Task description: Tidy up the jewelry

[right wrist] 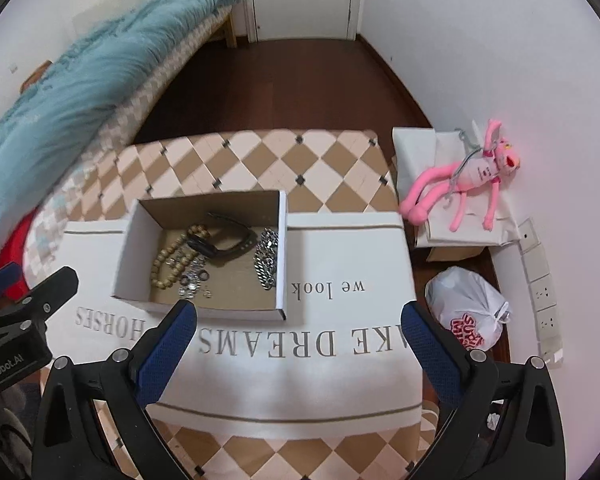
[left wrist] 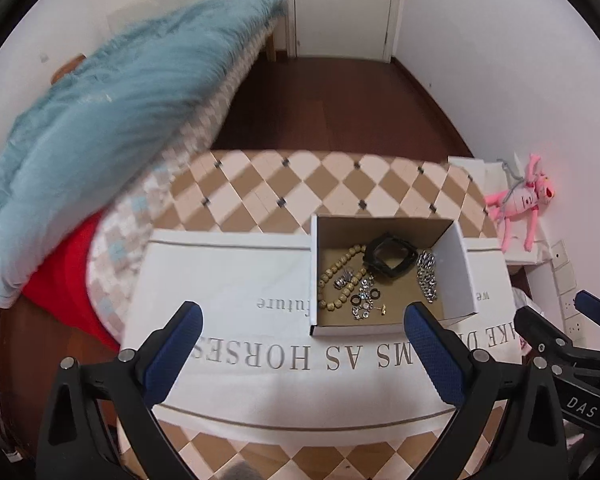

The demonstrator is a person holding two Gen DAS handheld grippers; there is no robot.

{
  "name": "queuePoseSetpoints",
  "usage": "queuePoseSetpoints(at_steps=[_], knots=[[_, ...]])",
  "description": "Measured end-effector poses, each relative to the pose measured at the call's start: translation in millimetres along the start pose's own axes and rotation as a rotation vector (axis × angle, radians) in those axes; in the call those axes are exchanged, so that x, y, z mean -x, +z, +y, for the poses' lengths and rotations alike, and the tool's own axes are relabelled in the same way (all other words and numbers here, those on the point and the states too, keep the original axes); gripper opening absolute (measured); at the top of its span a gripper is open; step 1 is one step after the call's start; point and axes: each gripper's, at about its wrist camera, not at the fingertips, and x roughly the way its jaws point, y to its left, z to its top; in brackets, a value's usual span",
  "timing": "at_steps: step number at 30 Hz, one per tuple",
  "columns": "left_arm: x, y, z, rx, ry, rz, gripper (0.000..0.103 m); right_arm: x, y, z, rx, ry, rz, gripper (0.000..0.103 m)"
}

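Between the spread blue fingers of the left gripper (left wrist: 303, 320), nothing is held; its jaws stand wide apart above the white printed cloth (left wrist: 228, 280). The right gripper (right wrist: 300, 320) hangs likewise released and empty, its jaws wide over the same cloth.

At 12 o'clock from the left gripper, and at about 11 o'clock from the right one, sits one open cardboard box (left wrist: 456, 256) on the cloth. All the jewelry lies inside it:
- one string of tan wooden beads (left wrist: 332, 276) at the box's 9 o'clock side
- one black watch band (left wrist: 390, 258) toward 12 o'clock, resting partly on the beads
- one silver chain (left wrist: 427, 276) along the 3 o'clock wall
- a cluster of small rings and studs (left wrist: 362, 296) near 6 o'clock, too small and tangled to count.

Outward, at 2 o'clock from the right gripper lies one pink plush toy (right wrist: 466, 184); at 3 o'clock, one tied white plastic bag (right wrist: 466, 308) on the floor. At 10 o'clock, one teal fuzzy blanket (left wrist: 100, 112) covers a bed.
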Motion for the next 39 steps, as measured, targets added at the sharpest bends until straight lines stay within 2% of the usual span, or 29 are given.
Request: queuePoseSetpoints(at_steps=[2,14,20,24,31,39], knots=[[20,-3,0,0.001,0.016,-0.033,0.103,20,-4,0,-0.001,-0.002,-0.030,0.103],[134,-16,0,0.002,-0.022,-0.165,0.103,144,-30,-5,-0.010,-0.013,-0.221,0.103],[165,-22,0,0.008,-0.044,-0.175,0.103,190,-39,-5,-0.008,-0.017,-0.289,0.103],[179,-26,2,0.019,-0.049,-0.183,0.103,213,-43,-9,-0.016,-0.031,-0.320,0.103],[187,-27,0,0.012,-0.048,-0.193,0.103,227,-46,-14,-0.027,-0.025,-0.327,0.103],[162,-19,-4,0.012,-0.029,-0.116,0.103,221,-40,-15,-0.030,-0.019,-0.299,0.103]])
